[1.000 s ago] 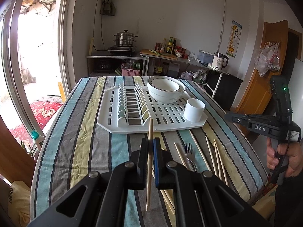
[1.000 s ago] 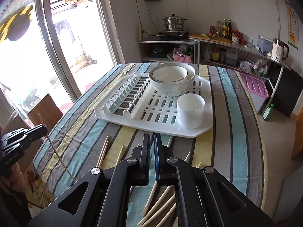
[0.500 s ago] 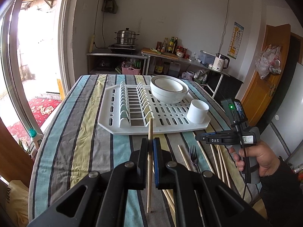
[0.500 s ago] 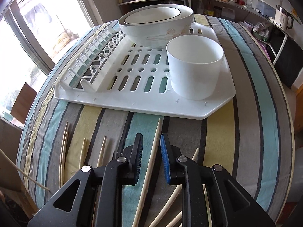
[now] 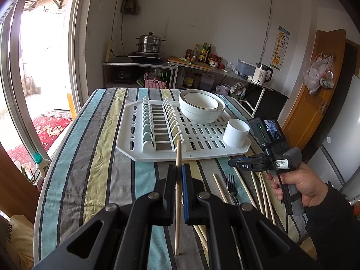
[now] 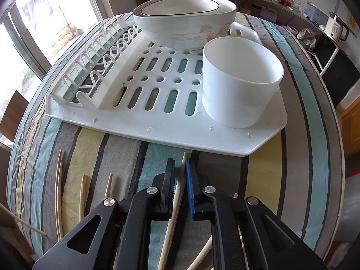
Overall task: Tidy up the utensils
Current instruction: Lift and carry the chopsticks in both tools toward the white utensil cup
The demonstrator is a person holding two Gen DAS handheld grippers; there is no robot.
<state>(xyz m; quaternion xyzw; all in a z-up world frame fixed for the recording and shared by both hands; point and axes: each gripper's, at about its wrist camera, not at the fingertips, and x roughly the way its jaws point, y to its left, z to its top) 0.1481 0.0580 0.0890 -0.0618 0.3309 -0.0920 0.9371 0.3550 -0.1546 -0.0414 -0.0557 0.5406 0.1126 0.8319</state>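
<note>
Two grippers, both clamped on chopsticks: left gripper on one chopstick, right gripper on another chopstick, w/ striped tablecloth below, kitchen shelf behind; chopstick's lower end cut off.

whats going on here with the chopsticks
A person is sorting utensils with a handheld gripper in each hand. The left gripper is shut on one chopstick, held above the striped tablecloth. The right gripper has just closed on another chopstick lying in front of the white drying rack. More chopsticks and a fork lie loose.
</note>
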